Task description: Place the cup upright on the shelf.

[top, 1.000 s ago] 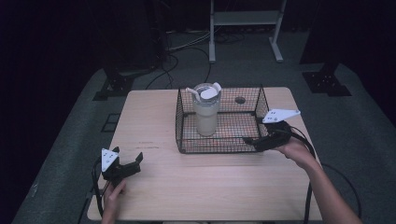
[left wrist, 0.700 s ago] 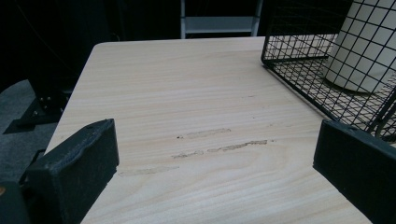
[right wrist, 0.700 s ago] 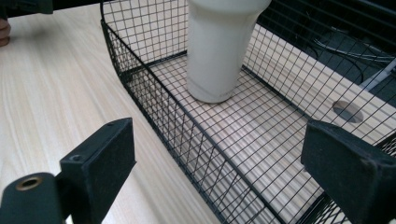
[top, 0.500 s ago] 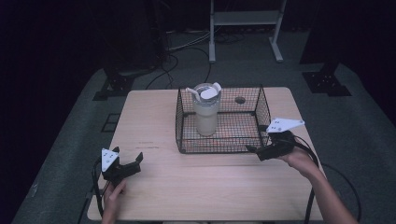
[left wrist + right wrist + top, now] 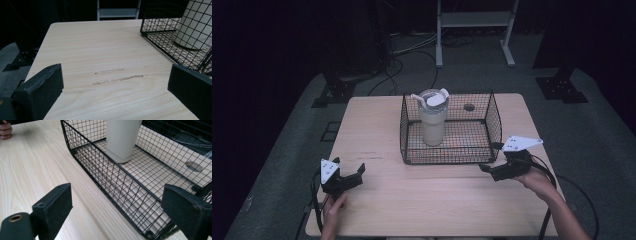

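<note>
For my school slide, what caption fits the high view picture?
A tall cup stands in a wire basket on a wooden table, one open claw on each side.

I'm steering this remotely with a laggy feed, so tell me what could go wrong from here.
1. The right gripper sits open close to the wire basket's near right corner; a forward move could snag a jaw in the mesh and drag the basket.
2. The tall tumbler stands upright inside; a jolt to the basket might tip it.
3. Cables trail off the table edge and could catch.
</note>
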`<action>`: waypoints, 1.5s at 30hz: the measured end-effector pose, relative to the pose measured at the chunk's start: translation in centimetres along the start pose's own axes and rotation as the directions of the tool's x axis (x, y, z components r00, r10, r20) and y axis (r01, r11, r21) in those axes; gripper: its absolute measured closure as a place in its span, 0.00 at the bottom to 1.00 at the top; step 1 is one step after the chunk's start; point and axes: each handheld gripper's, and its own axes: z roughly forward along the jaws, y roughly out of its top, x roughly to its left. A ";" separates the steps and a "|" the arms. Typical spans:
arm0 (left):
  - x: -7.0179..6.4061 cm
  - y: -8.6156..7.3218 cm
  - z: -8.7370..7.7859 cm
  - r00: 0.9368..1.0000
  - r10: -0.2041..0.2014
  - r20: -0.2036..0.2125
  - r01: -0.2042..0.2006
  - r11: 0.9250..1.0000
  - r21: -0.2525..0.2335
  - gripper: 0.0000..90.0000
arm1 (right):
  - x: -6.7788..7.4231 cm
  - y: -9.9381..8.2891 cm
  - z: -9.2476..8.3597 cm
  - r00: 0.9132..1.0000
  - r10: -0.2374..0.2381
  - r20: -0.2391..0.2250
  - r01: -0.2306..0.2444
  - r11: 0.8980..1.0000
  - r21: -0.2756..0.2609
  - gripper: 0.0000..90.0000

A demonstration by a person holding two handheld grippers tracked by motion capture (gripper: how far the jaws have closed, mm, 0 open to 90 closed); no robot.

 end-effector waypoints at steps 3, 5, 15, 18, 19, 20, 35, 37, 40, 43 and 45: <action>0.0 0.0 0.0 1.000 0.000 0.000 0.000 1.000 0.000 0.00 | 0.1 -0.4 0.0 1.000 0.009 -0.003 -0.009 1.000 -0.003 0.10; 0.0 0.0 0.0 1.000 0.000 -0.001 0.000 1.000 0.000 0.00 | 0.2 -0.7 -0.1 1.000 0.016 -0.005 -0.016 1.000 -0.003 0.10; 0.0 0.0 0.0 1.000 0.001 -0.002 -0.001 1.000 0.001 0.00 | 0.3 -2.0 -0.4 0.999 0.041 -0.001 -0.041 0.999 -0.009 0.10; 0.0 0.0 0.0 1.000 0.001 -0.002 -0.001 1.000 -0.001 0.00 | 0.5 -2.5 -0.5 0.999 0.044 -0.001 -0.044 0.999 -0.007 0.10; 0.0 0.0 0.0 1.000 0.001 -0.002 -0.001 1.000 0.000 0.00 | 0.5 -2.6 -0.5 0.999 0.046 -0.003 -0.046 0.999 -0.007 0.10; 0.0 0.0 0.0 1.000 0.001 -0.002 -0.001 1.000 0.001 0.00 | 0.6 -2.8 -0.5 0.999 0.049 -0.004 -0.049 0.999 -0.009 0.10; -0.1 0.0 0.0 1.000 0.004 -0.003 -0.004 1.000 -0.005 0.00 | 1.3 -5.0 -1.2 0.997 0.078 -0.001 -0.078 0.997 -0.007 0.10; -0.1 0.0 0.0 1.000 0.004 -0.003 -0.004 1.000 -0.008 0.00 | 1.3 -5.2 -1.4 0.997 0.082 -0.001 -0.082 0.997 -0.012 0.10; -0.1 0.0 0.0 1.000 0.003 -0.006 -0.003 1.000 -0.009 0.00 | 1.4 -5.6 -1.6 0.996 0.092 0.004 -0.092 0.996 -0.019 0.10; 0.0 0.0 -0.1 1.000 -0.009 -0.010 0.008 1.000 -0.010 0.00 | 1.5 -6.2 -1.6 0.994 0.106 0.012 -0.105 0.994 -0.018 0.10; 0.1 0.0 -0.1 1.000 -0.011 -0.009 0.011 1.000 -0.013 0.00 | 1.6 -6.7 -1.6 0.993 0.115 0.010 -0.115 0.993 -0.021 0.10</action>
